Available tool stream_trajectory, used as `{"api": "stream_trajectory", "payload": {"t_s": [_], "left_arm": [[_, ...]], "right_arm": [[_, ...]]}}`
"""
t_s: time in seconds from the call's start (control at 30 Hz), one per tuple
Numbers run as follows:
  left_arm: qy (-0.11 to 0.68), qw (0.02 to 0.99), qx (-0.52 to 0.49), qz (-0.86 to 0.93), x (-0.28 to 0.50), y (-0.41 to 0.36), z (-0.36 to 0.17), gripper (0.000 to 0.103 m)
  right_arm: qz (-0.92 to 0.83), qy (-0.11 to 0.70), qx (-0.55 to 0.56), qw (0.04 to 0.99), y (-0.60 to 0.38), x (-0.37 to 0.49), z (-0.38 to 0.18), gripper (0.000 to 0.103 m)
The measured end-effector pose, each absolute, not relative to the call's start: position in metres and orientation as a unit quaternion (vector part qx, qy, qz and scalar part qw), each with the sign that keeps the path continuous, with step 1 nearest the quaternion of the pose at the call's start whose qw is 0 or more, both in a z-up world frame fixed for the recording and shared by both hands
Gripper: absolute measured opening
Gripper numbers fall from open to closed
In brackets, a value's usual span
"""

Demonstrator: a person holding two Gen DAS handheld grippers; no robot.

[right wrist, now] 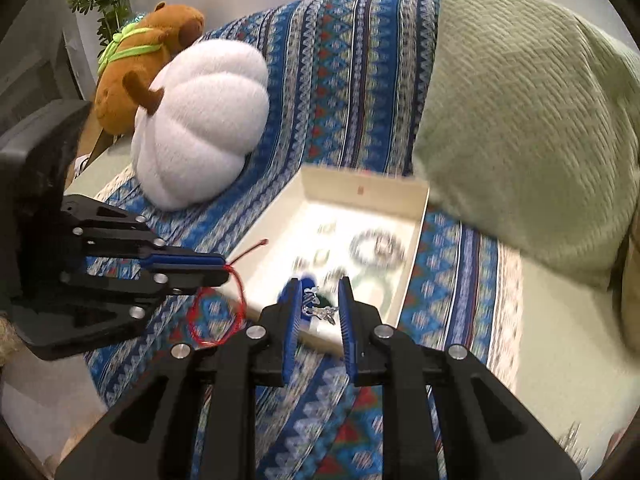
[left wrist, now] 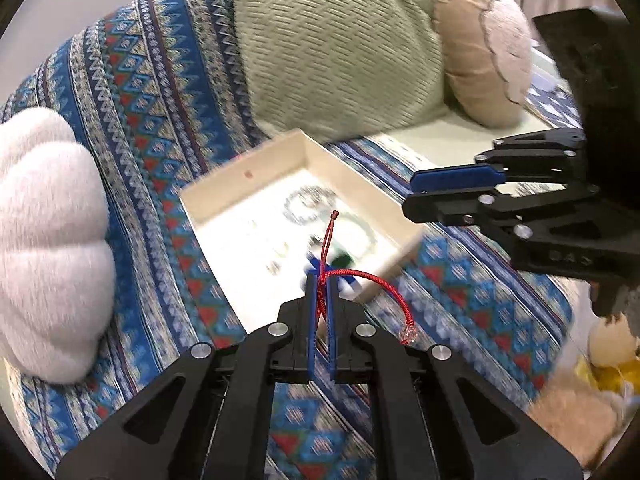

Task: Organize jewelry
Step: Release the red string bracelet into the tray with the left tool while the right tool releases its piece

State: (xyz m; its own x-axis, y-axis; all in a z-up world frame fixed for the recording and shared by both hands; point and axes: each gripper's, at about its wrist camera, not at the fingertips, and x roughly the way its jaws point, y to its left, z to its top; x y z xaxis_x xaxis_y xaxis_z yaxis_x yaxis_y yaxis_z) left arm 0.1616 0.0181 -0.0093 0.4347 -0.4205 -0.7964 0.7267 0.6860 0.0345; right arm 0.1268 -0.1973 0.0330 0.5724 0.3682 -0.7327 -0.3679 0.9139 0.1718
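Left wrist view: the left gripper (left wrist: 320,280) has its jaws pinched nearly together on a red cord (left wrist: 362,276); the knotted part sits between the pads, two thin tails rise straight up to a small knot, and a loop arcs off to the right and down to a clear bead (left wrist: 408,334); the white box (left wrist: 280,152) lies directly ahead of and below the fingertips, its long axis running from near right to far left across the patterned blanket (left wrist: 152,120); the cord hangs over the box's near corner, so my guess is that the drop is only a short way forward; the right gripper (left wrist: 416,192) comes in from the right, beside the box's right wall, and from here I cannot tell how far its jaws stand apart; the beaded rings and small pieces in the box are smeared by blur, and I cannot sort them

Right wrist view: the right gripper (right wrist: 320,300) is held moderately open with nothing clamped; a small clear piece (right wrist: 320,312) shows in the gap, apparently lying at the box's (right wrist: 360,184) near end rather than gripped; the left gripper (right wrist: 224,268) is to the left, just outside the box's left wall, the cord (right wrist: 218,316) dangling in a loop over the blanket (right wrist: 340,80); the left is the nearer to placing; the box's contents are blurred here too
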Motion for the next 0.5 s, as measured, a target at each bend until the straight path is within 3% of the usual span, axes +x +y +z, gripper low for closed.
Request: {"api": "stream_trajectory", "payload": {"t_s": [0.5], "left_arm": [[0.448, 0.819, 0.192, -0.304, 0.227, 0.001, -0.058, 0.005]], "right_arm": [[0.215, 0.456, -0.004, 0.864, -0.184, 0.215, -0.020, 0.020]]}}
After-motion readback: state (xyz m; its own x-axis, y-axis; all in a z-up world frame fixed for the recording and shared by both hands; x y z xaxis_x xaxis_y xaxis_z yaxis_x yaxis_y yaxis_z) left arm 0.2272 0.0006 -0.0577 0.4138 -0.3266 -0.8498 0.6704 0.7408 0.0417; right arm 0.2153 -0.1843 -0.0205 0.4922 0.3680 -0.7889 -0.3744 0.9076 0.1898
